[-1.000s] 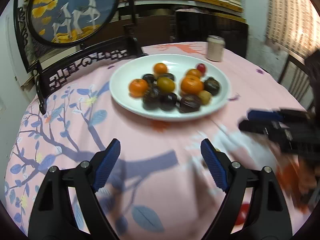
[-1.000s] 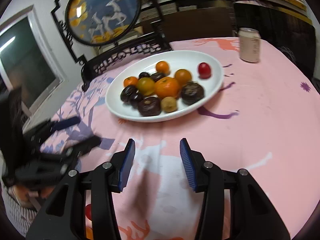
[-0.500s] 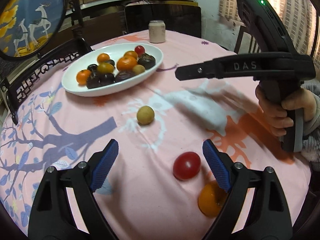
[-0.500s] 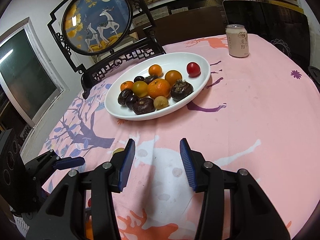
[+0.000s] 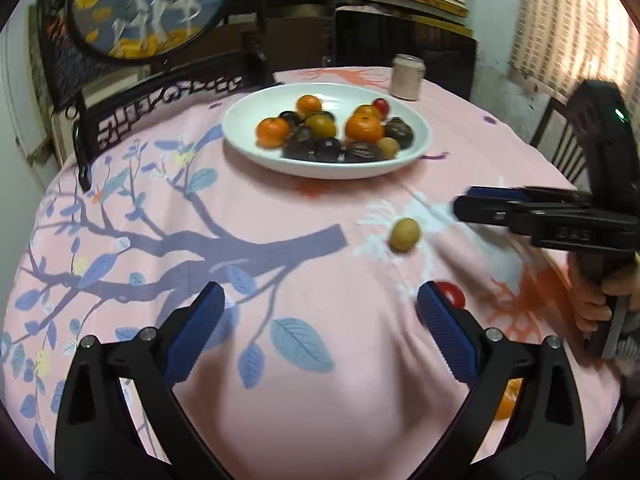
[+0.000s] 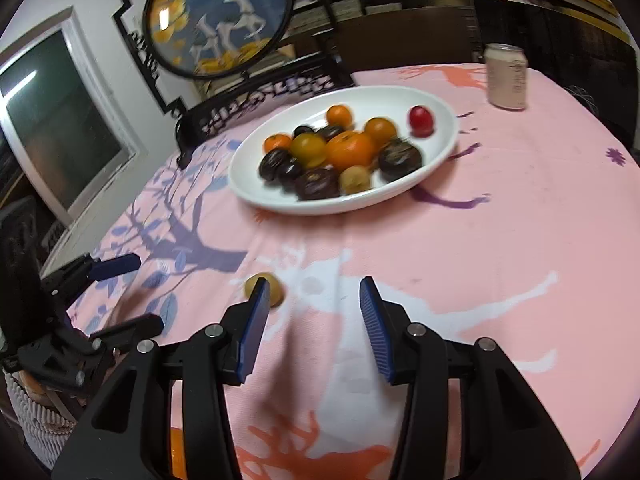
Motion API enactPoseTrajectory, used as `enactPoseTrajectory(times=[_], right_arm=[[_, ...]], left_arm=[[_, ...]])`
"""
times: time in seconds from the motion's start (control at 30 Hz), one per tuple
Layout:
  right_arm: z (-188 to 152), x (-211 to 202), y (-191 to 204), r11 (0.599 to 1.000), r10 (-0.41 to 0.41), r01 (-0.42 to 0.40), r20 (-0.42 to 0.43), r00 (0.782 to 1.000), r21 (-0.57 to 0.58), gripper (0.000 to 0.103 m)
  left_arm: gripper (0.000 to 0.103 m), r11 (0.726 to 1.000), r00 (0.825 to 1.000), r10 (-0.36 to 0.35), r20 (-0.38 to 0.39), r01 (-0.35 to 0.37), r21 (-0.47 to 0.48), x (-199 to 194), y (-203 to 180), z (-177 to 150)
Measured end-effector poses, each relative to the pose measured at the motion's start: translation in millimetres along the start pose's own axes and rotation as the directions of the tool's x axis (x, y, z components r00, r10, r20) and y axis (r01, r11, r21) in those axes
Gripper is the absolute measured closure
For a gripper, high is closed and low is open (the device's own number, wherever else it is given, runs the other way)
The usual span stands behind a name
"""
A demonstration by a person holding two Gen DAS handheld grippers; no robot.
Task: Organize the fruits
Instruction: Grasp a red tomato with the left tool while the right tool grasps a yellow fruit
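1. Left gripper: jaws opening wider than a second ago, gripping nothing; red fruit peeking behind its right finger.
2. Right gripper: jaws parted, gripping nothing; opening unchanged.
3. Round tan fruit: lying ahead, beside right gripper's left finger; absent a second ago.
4. Glossy white plate: sitting farthest, holding the heaped fruits.

The plate looks like glossy white ceramic; the tablecloth is matt printed cloth; the gripper pads are ribbed, perhaps rubber.
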State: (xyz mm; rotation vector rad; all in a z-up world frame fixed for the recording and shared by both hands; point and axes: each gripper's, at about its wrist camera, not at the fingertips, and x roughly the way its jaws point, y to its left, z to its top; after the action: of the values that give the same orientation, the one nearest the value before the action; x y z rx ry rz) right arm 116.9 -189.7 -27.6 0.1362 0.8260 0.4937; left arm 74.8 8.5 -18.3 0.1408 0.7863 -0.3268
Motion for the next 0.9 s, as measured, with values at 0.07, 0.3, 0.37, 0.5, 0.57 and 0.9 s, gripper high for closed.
enactPoseTrajectory(times=[0.07, 0.3, 0.37, 0.5, 0.57, 0.9], right_arm=[[-1, 6, 7, 1.0, -0.003, 0.002, -0.015, 1.0, -0.026, 0.056], [4, 30, 34, 0.993, -0.01, 0.003, -0.057, 0.998, -0.121, 0.057], [4, 40, 42, 0.988, -0.025, 0.013, -0.08, 0.996, -0.152, 0.066], [3, 45, 43, 0.988, -0.034, 0.019, -0.092, 0.995, -0.156, 0.077], [4, 40, 38, 0.99, -0.031, 0.021, -0.069, 0.997, -0.138, 0.077], [23, 0, -8, 0.999, 0.006, -0.007, 0.031, 1.0, 0.045, 0.077]], left_arm=[[0.004, 0.998, 1.0, -0.002, 0.001, 0.002, 0.064, -1, -14, -5], [0.004, 0.994, 1.0, 0.013, -0.015, -0.011, 0.107, 5, -25, -6], [0.004, 0.996, 1.0, 0.006, -0.018, -0.004, 0.091, 5, -22, -7], [0.004, 0.995, 1.0, 0.003, -0.026, -0.001, 0.102, 8, -25, -8], [0.004, 0.994, 1.0, -0.011, -0.021, 0.013, 0.112, 8, -29, -7], [0.027, 0.952, 0.997, -0.072, 0.006, 0.067, 0.3, 19, -85, 4]])
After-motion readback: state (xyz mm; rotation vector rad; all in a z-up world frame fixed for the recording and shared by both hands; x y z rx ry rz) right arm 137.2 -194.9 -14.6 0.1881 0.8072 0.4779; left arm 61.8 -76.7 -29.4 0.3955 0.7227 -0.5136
